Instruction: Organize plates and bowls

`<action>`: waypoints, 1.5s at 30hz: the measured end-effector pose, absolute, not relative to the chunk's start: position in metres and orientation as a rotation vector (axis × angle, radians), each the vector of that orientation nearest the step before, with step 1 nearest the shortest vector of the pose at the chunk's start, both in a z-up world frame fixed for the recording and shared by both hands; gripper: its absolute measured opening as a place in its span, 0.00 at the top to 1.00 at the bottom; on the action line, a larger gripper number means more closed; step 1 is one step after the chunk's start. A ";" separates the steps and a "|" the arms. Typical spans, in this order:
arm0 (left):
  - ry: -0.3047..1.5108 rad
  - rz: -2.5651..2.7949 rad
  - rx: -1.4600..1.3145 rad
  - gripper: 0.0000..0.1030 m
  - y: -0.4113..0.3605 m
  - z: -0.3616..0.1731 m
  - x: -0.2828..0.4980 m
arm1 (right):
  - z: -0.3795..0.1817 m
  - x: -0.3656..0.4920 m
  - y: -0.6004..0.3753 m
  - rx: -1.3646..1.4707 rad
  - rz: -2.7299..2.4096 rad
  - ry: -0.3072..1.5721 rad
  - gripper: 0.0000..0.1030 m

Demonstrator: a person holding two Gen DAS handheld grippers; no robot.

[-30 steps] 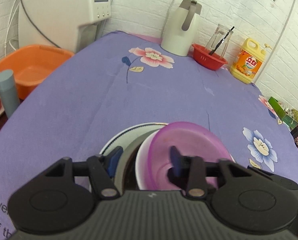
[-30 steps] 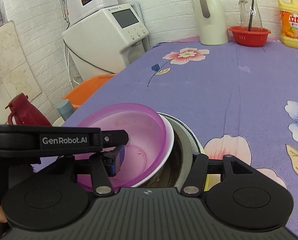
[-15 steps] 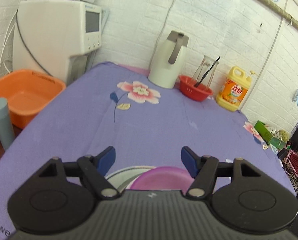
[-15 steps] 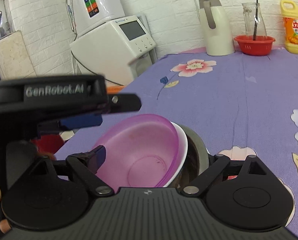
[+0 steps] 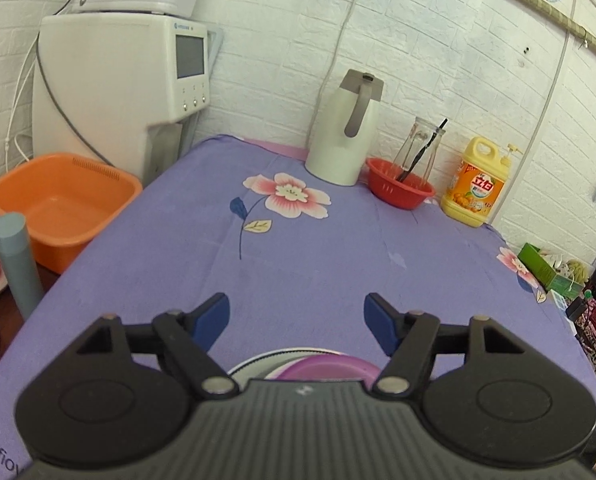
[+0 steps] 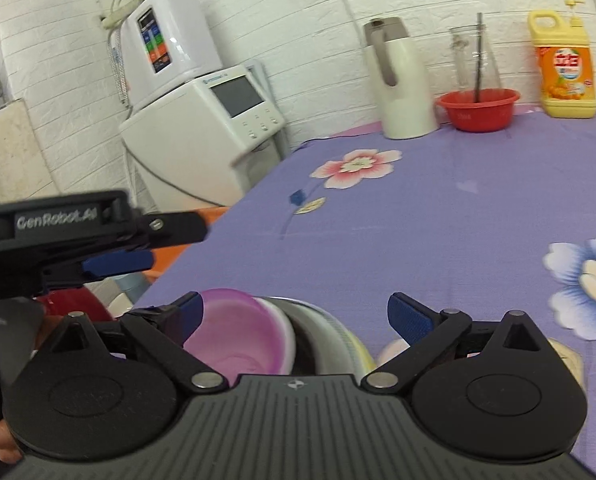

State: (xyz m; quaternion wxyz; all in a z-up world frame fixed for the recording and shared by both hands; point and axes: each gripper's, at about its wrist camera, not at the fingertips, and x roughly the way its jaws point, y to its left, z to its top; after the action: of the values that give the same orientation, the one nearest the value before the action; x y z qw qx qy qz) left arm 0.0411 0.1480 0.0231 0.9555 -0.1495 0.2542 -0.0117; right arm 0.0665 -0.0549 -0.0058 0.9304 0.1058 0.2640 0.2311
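A stack of dishes stands at the near edge of the purple tablecloth. It is a purple bowl (image 6: pixel 233 336) nested in a white bowl (image 6: pixel 286 346), inside a steel bowl (image 6: pixel 326 330), on a plate (image 6: pixel 360 354). My right gripper (image 6: pixel 300 314) is open wide just above and behind the stack, touching nothing. My left gripper (image 5: pixel 298 318) is open too and raised over the cloth. Below it only the rims of the purple bowl (image 5: pixel 322 368) and the plate (image 5: pixel 249 364) show. In the right wrist view the left gripper (image 6: pixel 145 258) hangs to the left of the stack.
A white jug (image 5: pixel 344 140), a red basket (image 5: pixel 400 188) holding a glass jar, and a yellow detergent bottle (image 5: pixel 476 184) line the back wall. Left of the table are a white dispenser (image 5: pixel 121 92), an orange basin (image 5: pixel 61 204) and a grey-blue bottle (image 5: pixel 15 264). A green box (image 5: pixel 542 264) sits at right.
The left gripper's jaws spread apart from the bowl rims and it rose clear of the stack. The right gripper opened wide, drew back and tilted up. The stack stayed put.
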 end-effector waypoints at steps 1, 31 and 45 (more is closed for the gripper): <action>0.520 -0.026 -0.306 0.33 0.146 0.022 0.040 | -0.006 0.066 -0.065 0.224 0.438 0.539 0.00; 0.471 -0.144 -0.045 0.24 0.036 -0.033 -0.140 | -0.042 -0.093 -0.146 0.307 0.087 0.540 0.00; 0.469 -0.142 -0.011 0.24 0.031 -0.035 -0.144 | -0.044 -0.098 -0.131 0.249 0.105 0.561 0.00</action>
State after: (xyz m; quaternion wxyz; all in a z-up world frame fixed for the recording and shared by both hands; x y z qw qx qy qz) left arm -0.1439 0.0306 -0.0349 0.9701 -0.0053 0.2323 -0.0705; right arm -0.0984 -0.1314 -0.0443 0.9519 0.1225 0.2761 0.0518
